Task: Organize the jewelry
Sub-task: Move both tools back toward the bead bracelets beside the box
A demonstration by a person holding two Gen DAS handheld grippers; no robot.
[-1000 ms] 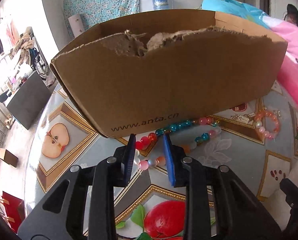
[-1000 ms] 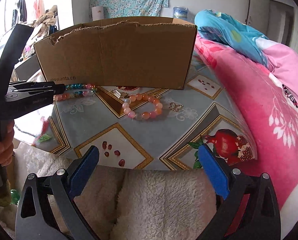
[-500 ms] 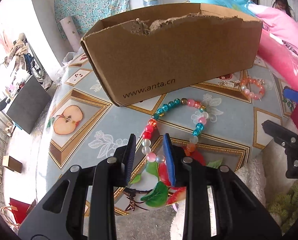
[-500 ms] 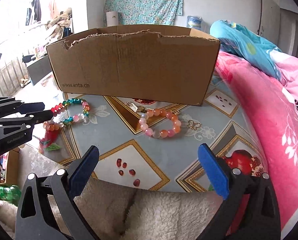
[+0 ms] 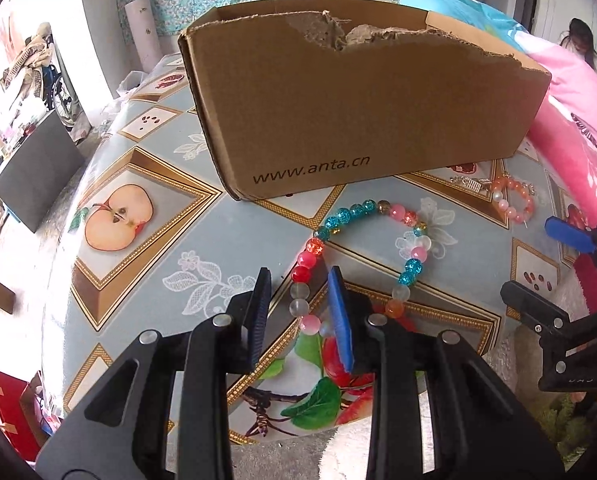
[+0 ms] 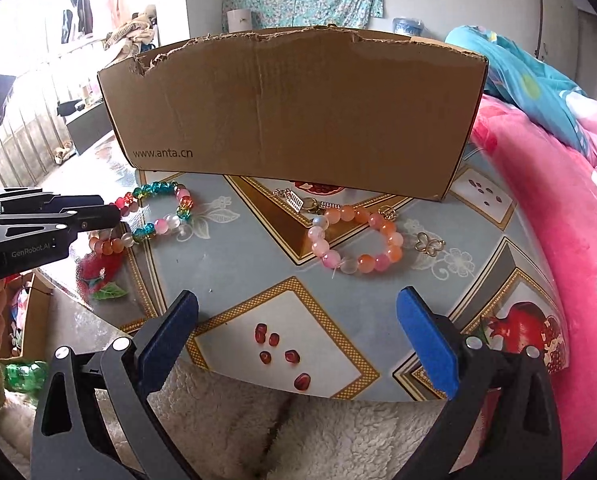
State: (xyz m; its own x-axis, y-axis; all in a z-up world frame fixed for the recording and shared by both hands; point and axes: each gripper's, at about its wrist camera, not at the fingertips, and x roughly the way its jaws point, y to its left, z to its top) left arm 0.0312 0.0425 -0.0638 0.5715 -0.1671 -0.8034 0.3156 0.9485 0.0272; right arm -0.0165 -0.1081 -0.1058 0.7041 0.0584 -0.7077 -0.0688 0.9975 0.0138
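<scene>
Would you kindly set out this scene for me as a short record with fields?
Container: cardboard box, open top, at the back of the table
Left gripper: multicolour bracelet strand between its fingers; grip unclear
Right gripper: open, empty
Loose in front of the box: peach bracelet, butterfly charm, silver charm

Left gripper [image 5: 300, 280] angles downward, jaws narrowly parted; right gripper [image 6: 298, 312] gapes wide, tilted downward.

Both wrist views look down, close, sharing the cardboard box [image 5: 362, 112].
</scene>
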